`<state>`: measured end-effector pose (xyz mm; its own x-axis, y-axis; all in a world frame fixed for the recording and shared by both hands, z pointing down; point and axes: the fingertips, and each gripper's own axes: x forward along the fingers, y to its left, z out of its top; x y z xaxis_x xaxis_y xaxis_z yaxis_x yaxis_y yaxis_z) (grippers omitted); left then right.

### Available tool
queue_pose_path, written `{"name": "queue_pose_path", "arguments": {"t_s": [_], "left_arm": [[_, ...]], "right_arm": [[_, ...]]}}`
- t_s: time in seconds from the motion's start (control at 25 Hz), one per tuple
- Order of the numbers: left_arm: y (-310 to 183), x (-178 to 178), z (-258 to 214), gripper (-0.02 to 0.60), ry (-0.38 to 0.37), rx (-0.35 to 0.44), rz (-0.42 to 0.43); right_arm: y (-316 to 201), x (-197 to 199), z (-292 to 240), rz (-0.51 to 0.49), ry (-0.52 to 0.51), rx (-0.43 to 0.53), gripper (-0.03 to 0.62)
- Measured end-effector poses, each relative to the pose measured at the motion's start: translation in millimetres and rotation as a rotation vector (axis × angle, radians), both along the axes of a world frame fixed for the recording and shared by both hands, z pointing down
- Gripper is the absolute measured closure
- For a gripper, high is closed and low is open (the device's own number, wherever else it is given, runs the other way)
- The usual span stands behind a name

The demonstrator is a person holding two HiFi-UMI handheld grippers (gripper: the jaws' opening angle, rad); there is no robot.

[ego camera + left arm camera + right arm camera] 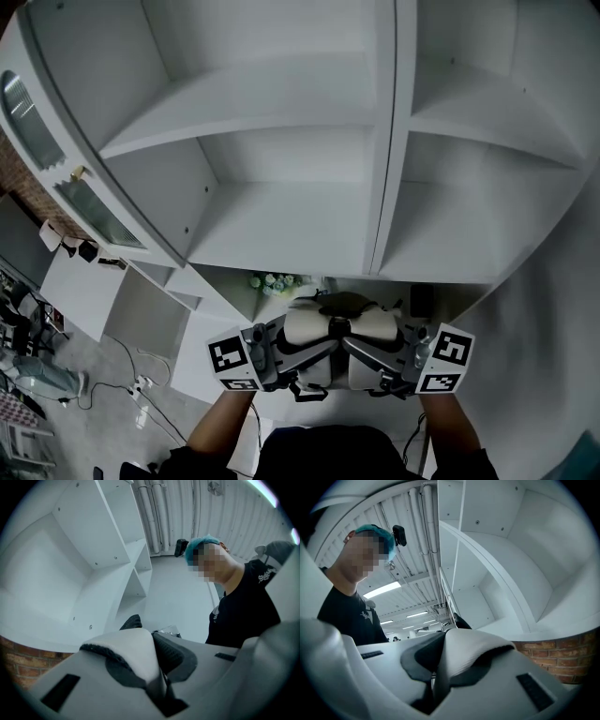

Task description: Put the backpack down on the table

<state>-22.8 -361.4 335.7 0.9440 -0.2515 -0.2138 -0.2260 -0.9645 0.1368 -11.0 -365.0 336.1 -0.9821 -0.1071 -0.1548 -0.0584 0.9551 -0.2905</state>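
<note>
Head view first: both grippers are up in front of the person's chest, side by side, marker cubes facing up. The left gripper [314, 347] and the right gripper [370, 354] angle in toward each other. The backpack [337, 314] hangs right between them, just past their tips, and its white straps [305, 326] fan out to either side. It is carried in the air, resting on nothing. Straight ahead of both grippers stands a white shelf unit [291, 225]. Out beyond the left gripper's outer side is grey floor [103, 361] with cables trailing over it.

Over to the left gripper view: the left gripper [154, 667] has its jaws clamped on a white padded strap [133, 651] with a dark mesh edge. The strap is pinched tight between the pads and bulges up over them. Past the jaws, the shelf unit [70, 573] is to one side and the person [243, 606], in a black shirt, to the other. A strip of brick wall [18, 665] shows low at the edge.

Now the right gripper view, and it's the same story mirrored. The right gripper [438, 667] is closed on a white padded strap [471, 653], which folds over the pads. The person [347, 613] is on one side, the shelf unit [525, 564] and brick wall [574, 660] on the other.
</note>
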Motion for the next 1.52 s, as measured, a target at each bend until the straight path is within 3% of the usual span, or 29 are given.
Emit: {"name": "queue_pose_path", "arguments": {"t_s": [0.44, 0.8, 1.12, 1.52], "left_arm": [[-26.9, 18.1, 7.5, 0.523, -0.01, 0.003, 0.015], [-31.4, 22.5, 32.9, 0.525, -0.018, -0.07, 0.025], [-30.9, 19.4, 54.9, 0.525, -0.003, -0.112, 0.017], [-32.1, 15.3, 88.0, 0.523, -0.02, -0.171, -0.005]], "right_arm": [[-26.1, 18.5, 8.4, 0.004, 0.001, -0.007, 0.549], [-30.4, 22.0, 36.7, -0.012, 0.034, -0.057, 0.549], [-29.7, 18.1, 61.5, 0.016, 0.085, -0.024, 0.548], [-32.9, 14.7, 92.8, 0.02, 0.108, -0.086, 0.548]]}}
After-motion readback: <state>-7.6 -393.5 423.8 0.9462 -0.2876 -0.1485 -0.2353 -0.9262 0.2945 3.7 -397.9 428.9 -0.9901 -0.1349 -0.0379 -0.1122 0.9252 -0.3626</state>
